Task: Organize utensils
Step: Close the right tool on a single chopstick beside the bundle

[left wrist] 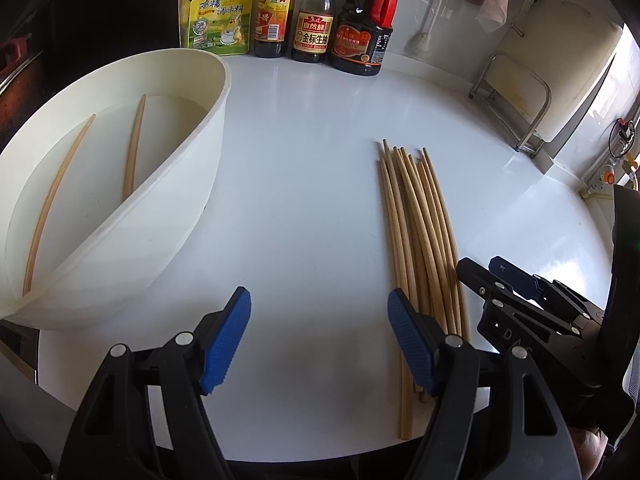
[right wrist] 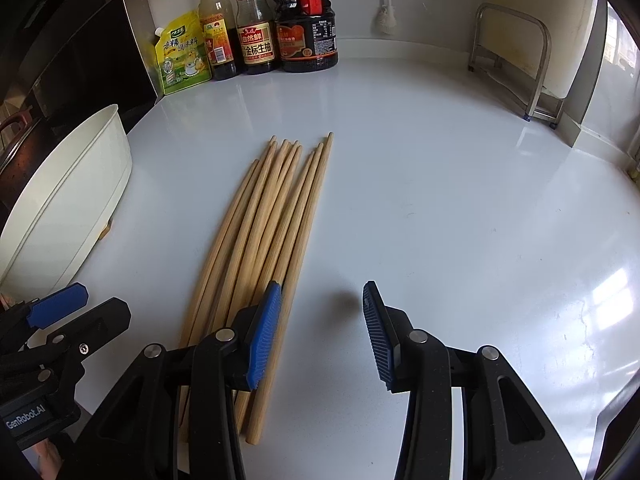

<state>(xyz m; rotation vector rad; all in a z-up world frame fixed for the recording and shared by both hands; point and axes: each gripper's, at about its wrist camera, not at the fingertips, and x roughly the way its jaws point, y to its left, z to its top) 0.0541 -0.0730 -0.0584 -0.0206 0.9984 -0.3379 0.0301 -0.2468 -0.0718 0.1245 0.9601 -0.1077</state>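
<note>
Wooden chopsticks (right wrist: 256, 248) lie in a loose bundle on the white counter (right wrist: 440, 200), tips pointing toward the back wall, a few crossing over one another. I count about nine or ten there; the overlaps make an exact count uncertain. Two more (left wrist: 132, 148) rest inside the white tub (left wrist: 168, 216) at the left, well apart from each other.

They look light, thin and stiff, and likely to roll or slide on the glossy counter. A pinch across one stick near its thick end, where it lies clear of its neighbours, seems the surest hold; grabbing mid-bundle would probably catch several.

Left gripper (left wrist: 318, 344) hangs between tub and bundle with its jaws wide apart and nothing between them; its right finger sits over the bundle's near ends. Right gripper (right wrist: 322, 336) has its jaws apart too, narrower, over bare counter just right of the bundle, its left finger above the outermost sticks, holding nothing.

Three bottles (right wrist: 256, 28) and one pouch (right wrist: 180, 56) stand at the back.
</note>
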